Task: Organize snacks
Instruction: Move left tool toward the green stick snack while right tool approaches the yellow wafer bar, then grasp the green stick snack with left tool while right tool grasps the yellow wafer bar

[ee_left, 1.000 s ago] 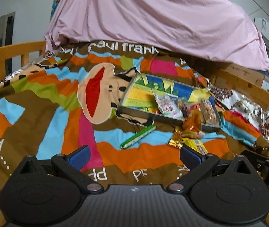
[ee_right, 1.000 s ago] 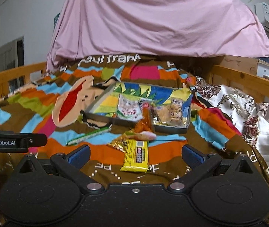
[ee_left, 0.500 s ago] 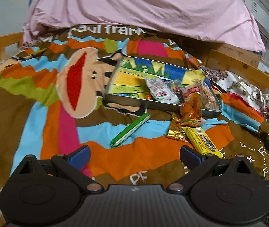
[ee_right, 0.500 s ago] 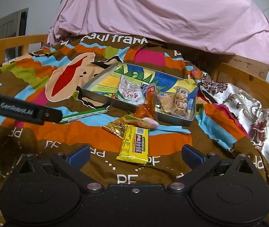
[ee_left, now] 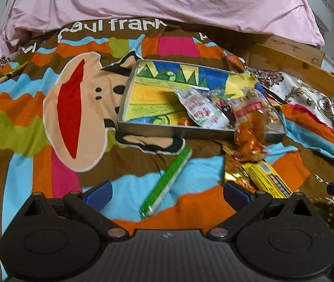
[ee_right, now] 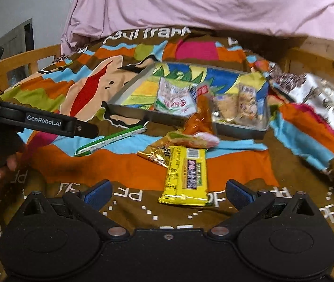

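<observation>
**Left wrist view: gripper closes in on green stick as snacks wait beside tray**

The left gripper [ee_left: 167,191], its blue-padded fingers spread wide and holding nothing, now hangs low over the striped cartoon bedspread [ee_left: 26,117], nearer the snacks than half a second ago; the green snack stick [ee_left: 167,181] that lay well ahead then now reaches in between the fingertips, its near end just ahead of the gripper body. Ahead and to the right, the metal tray [ee_left: 178,130] with its painted floor holds a white-and-red packet [ee_left: 199,110] and further wrapped snacks crowded at its right end. An orange packet [ee_left: 249,136] leans over the tray's near rim, with a gold wrapper [ee_left: 233,176] and a yellow bar [ee_left: 267,181] lying on the cover just beside the right fingertip.

From the right wrist view, the right gripper [ee_right: 167,191] is likewise spread and empty, and it too has moved in: the yellow bar [ee_right: 185,176] sits larger, directly ahead between its fingers. The gold wrapper [ee_right: 155,154] and a pink-and-green packet [ee_right: 195,139] lie just beyond it, before the tray [ee_right: 131,111]. The left tool's black arm [ee_right: 47,122], held by a hand [ee_right: 0,164], crosses in from the left, above the green stick [ee_right: 110,141]. A pink sheet [ee_right: 202,2] drapes the background; a wooden rail [ee_right: 30,56] borders the bed.
</observation>
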